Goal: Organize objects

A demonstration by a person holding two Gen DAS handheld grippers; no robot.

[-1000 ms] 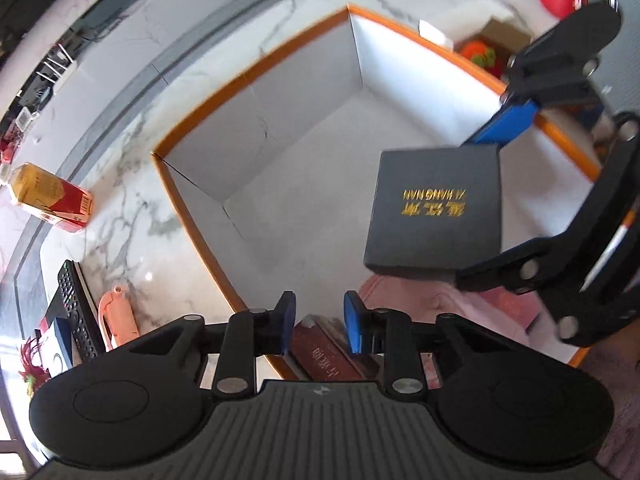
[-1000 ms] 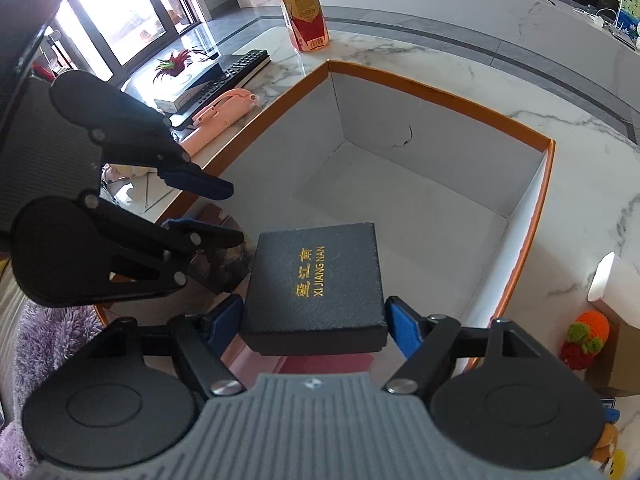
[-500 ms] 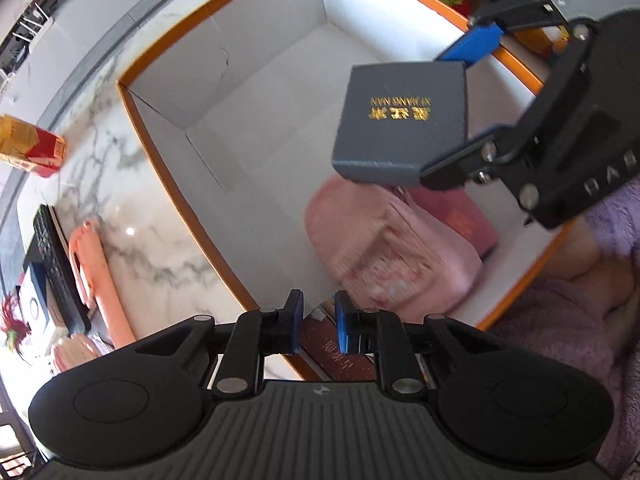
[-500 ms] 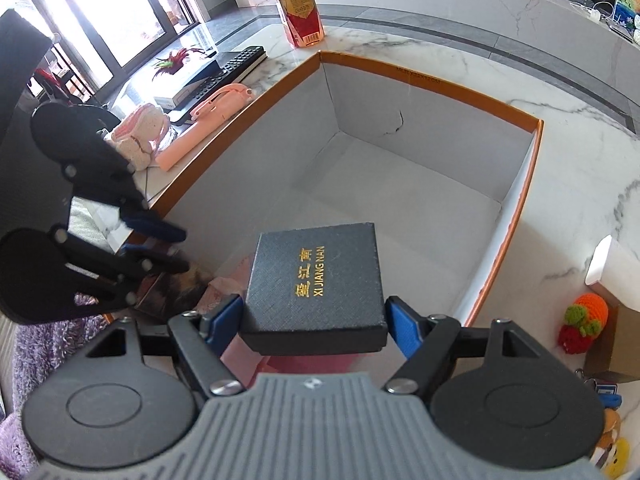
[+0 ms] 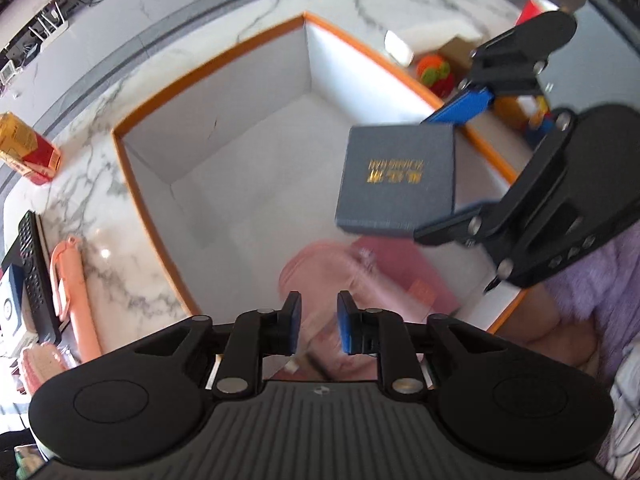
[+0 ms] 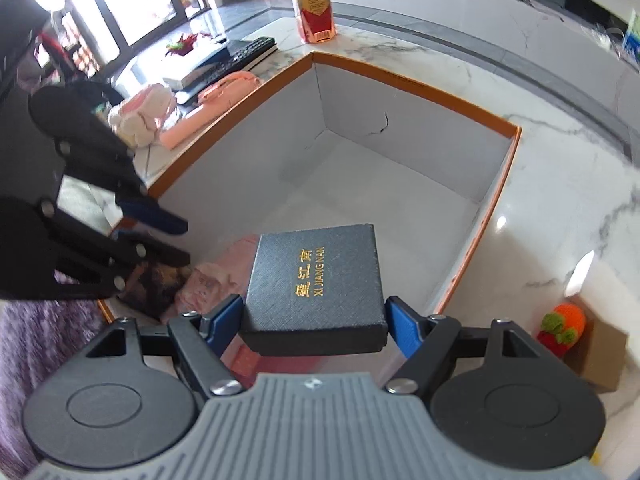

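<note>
Your right gripper (image 6: pixel 314 314) pinches the dark gift box (image 6: pixel 316 286) above the orange-rimmed box's (image 6: pixel 496 200) near edge. Your left gripper (image 5: pixel 318 326) is opening, nothing between its pads. Pink items (image 5: pixel 344 276) below are blurred.

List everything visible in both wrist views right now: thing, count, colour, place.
storage box: 1, orange rim, white inside, open on the marble counter
gift box: 1, dark grey with gold lettering, held above the storage box
pink packets: count unclear, blurred, on the storage box floor at its near end
bottle: 1, amber with red label, upright on the counter beyond the storage box
remote: 1, black, on the counter
pink case: 1, salmon pink, beside the remote
knitted toy: 1, orange, green and red, by a cardboard box
right gripper: black, blue pads, shut on the gift box
left gripper: black, blue pads, jaws opening, nothing between them
</note>
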